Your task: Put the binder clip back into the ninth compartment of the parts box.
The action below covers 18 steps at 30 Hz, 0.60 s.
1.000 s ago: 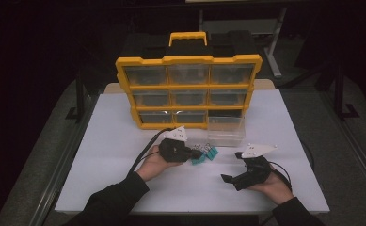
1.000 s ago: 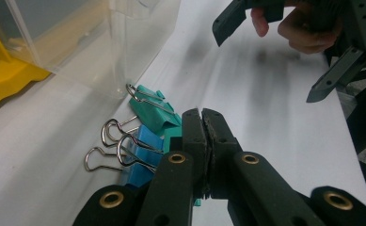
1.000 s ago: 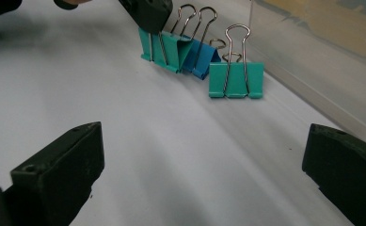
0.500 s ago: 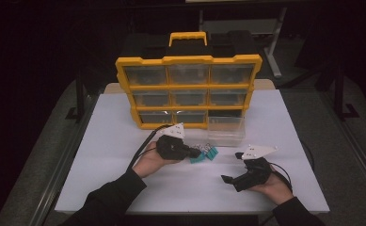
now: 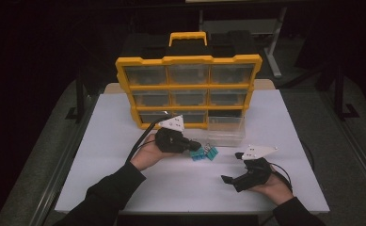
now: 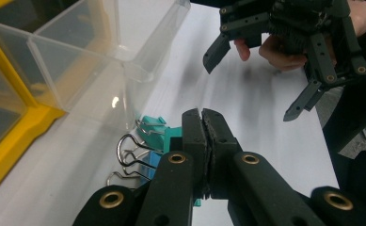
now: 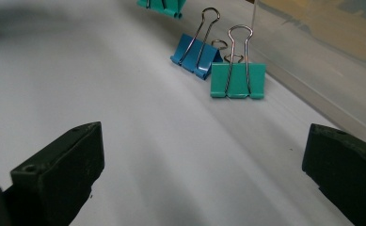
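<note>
The left gripper (image 5: 195,145), jaws pressed together and holding nothing visible, sits just beside the binder clips (image 5: 204,153) lying before the clear drawer (image 5: 225,130), nearer than the spread right gripper (image 5: 233,167).

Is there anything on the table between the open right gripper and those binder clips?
Nothing visible. In the right gripper view, bare white table runs from the right gripper, jaws wide apart, up to the teal clip and the blue clip. The clear bin stands off to the side.
</note>
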Available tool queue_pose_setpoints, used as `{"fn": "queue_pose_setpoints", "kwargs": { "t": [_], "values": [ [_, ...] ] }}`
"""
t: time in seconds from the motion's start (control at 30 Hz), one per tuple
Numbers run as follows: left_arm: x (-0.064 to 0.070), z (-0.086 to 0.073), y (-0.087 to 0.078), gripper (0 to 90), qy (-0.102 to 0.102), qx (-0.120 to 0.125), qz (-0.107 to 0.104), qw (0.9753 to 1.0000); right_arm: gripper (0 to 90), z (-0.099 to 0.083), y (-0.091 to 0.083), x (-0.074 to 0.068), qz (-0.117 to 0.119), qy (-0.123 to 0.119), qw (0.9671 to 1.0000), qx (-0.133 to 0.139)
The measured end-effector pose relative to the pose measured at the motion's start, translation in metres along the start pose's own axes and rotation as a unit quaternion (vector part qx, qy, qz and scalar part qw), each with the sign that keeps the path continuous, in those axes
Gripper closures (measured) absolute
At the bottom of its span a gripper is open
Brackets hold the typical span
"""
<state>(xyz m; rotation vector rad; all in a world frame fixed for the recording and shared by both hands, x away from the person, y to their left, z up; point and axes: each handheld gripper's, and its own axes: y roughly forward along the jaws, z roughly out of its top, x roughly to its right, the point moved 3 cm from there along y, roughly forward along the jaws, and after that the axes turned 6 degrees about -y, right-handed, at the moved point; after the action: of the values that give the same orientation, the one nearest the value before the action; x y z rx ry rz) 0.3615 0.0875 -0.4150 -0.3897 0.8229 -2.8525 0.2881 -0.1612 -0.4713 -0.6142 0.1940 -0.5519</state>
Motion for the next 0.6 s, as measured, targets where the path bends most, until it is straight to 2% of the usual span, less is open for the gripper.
{"fn": "queue_pose_setpoints", "kwargs": {
  "t": [0.6],
  "values": [
    [-0.003, 0.031, -0.010, 88.8, 0.016, 0.010, 0.003, 0.9998, 0.0, 0.000, -0.001, 0.000, 0.001, 0.002, 1.0000, 0.003]
  ]
}}
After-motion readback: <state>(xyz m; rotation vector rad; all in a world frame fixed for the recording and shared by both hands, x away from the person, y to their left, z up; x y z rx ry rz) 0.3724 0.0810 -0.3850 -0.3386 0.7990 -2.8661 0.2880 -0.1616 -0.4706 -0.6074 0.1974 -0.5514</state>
